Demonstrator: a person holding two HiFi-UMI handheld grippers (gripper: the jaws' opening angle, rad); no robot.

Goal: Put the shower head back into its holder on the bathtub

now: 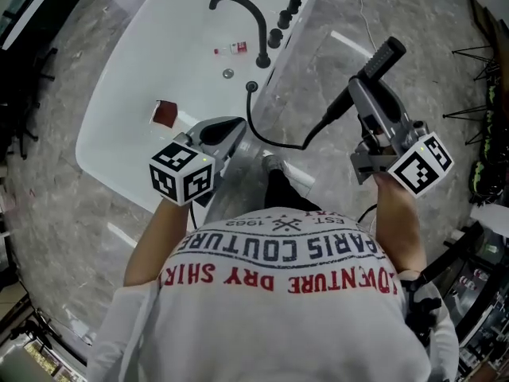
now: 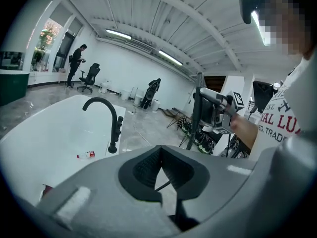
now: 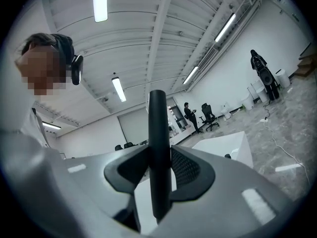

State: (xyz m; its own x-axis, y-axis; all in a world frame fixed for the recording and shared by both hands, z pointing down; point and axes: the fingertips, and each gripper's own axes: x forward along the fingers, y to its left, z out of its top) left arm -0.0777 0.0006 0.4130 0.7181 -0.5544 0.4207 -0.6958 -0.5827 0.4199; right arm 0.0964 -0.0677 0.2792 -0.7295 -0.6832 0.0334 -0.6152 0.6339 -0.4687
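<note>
The black shower head [image 1: 380, 60] is off the tub and gripped by its handle, head end pointing away from me; my right gripper [image 1: 367, 94] is shut on it, right of the white bathtub [image 1: 151, 54]. In the right gripper view the handle [image 3: 158, 148] stands upright, pinched between the pads. Its black hose [image 1: 270, 138] loops from the handle to the round black holder [image 1: 251, 87] on the tub's rim. My left gripper [image 1: 227, 132] hovers over the tub's near rim, shut and empty, as the left gripper view [image 2: 161, 168] confirms.
A black curved faucet [image 1: 242, 14] and three black knobs [image 1: 284, 18] sit on the rim beyond the holder. Inside the tub lie a small bottle [image 1: 232, 48], a drain [image 1: 228, 73] and a red-brown object [image 1: 165, 114]. Tripods and gear [image 1: 477, 110] stand at the right.
</note>
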